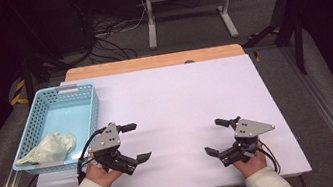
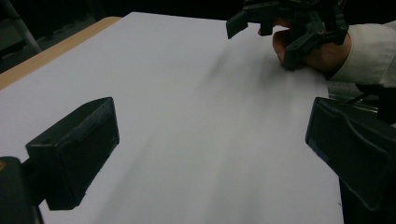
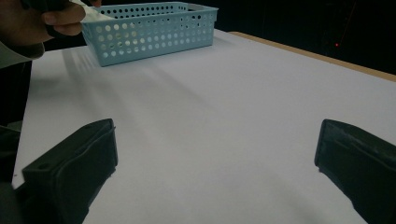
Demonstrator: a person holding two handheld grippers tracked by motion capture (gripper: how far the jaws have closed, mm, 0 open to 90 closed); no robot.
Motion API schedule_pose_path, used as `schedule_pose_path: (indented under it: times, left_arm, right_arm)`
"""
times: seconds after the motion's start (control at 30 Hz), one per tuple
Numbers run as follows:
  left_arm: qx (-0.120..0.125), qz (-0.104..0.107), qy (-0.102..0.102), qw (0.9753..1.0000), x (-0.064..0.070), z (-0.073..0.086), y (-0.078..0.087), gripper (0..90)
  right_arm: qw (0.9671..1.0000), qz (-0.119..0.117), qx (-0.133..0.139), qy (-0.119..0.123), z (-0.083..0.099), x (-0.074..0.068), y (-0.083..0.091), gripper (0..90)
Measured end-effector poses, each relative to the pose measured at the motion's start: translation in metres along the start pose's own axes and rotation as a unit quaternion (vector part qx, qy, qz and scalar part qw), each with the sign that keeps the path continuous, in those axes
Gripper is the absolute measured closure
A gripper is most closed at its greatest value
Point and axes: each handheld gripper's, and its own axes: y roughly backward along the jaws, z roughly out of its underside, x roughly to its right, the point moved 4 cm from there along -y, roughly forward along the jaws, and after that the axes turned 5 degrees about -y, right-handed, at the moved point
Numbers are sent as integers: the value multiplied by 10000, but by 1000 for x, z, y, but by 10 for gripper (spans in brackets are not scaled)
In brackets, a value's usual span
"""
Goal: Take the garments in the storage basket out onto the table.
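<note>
My left gripper (image 1: 136,141) rests on the white table near its front left, jaws wide open with nothing between them. My right gripper (image 1: 216,137) sits at the front right, also open and holding nothing. The two point toward each other across bare table. In the left gripper view the right gripper (image 2: 261,21) and its hand appear at the far top right. A light blue perforated basket (image 1: 87,117) stands at the table's left edge, and a crumpled pale green cloth (image 1: 50,148) lies in its near end. The basket (image 3: 154,32) also appears at the top left of the right gripper view.
The white table surface (image 1: 181,101) spreads between and beyond both grippers, with a wooden strip (image 1: 154,61) along its far edge. Beyond the table are a white metal stand (image 1: 186,4) and cables on the floor.
</note>
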Motion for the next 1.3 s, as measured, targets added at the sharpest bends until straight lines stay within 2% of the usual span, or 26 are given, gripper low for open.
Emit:
schedule_pose_path:
  times: [0.13,0.23,0.7,1.3]
  left_arm:
    - [-26,5,-46,10000,-2,-3,2,39]
    - [-135,0,-72,9999,-8,-6,6,39]
    - [-376,-56,-47,9993,-25,-12,22,43]
    - [-597,-422,65,9973,-54,-11,53,44]
  right_arm:
    - [10000,-3,1,-4,0,0,0,1]
    - [10000,-4,6,-14,0,0,0,1]
    - [10000,0,-8,-23,0,0,-1,1]
    - [10000,-6,-26,-22,1,0,-1,1]
